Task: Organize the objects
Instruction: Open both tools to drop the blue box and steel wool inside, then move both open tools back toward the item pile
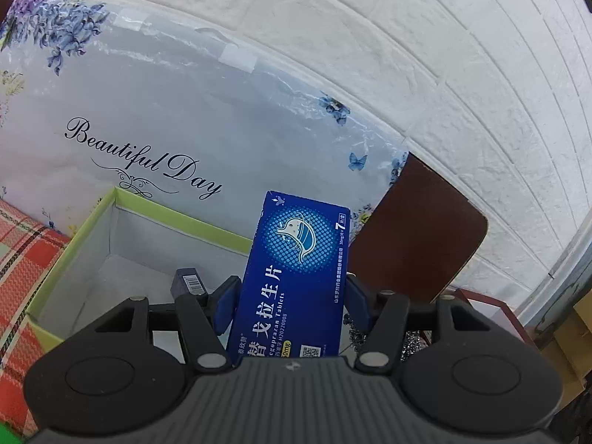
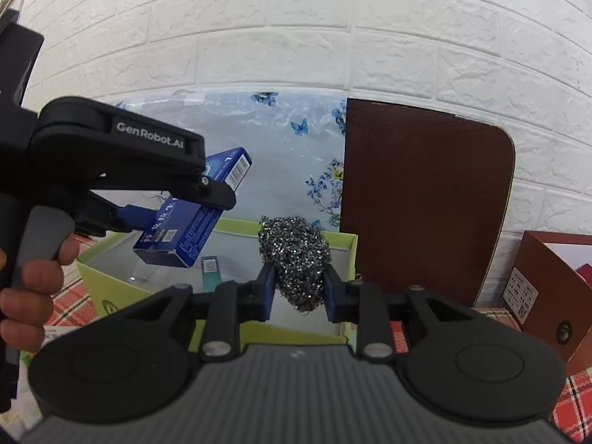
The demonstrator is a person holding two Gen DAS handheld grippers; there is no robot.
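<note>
My left gripper (image 1: 290, 298) is shut on a blue medicine box (image 1: 296, 273) and holds it above the open green-rimmed box (image 1: 177, 214). In the right wrist view the left gripper (image 2: 174, 211) and the blue medicine box (image 2: 192, 218) hang over the green-rimmed box (image 2: 344, 244). My right gripper (image 2: 299, 288) is shut on a steel wool scrubber (image 2: 294, 259) over that box's right side. A small dark carton (image 1: 188, 283) lies inside the box; it also shows in the right wrist view (image 2: 211, 272).
A floral "Beautiful Day" panel (image 1: 148, 111) and a dark brown board (image 2: 425, 199) lean on the white brick wall behind. A red box (image 2: 555, 285) stands at the right. The table has a red plaid cloth (image 1: 22, 259).
</note>
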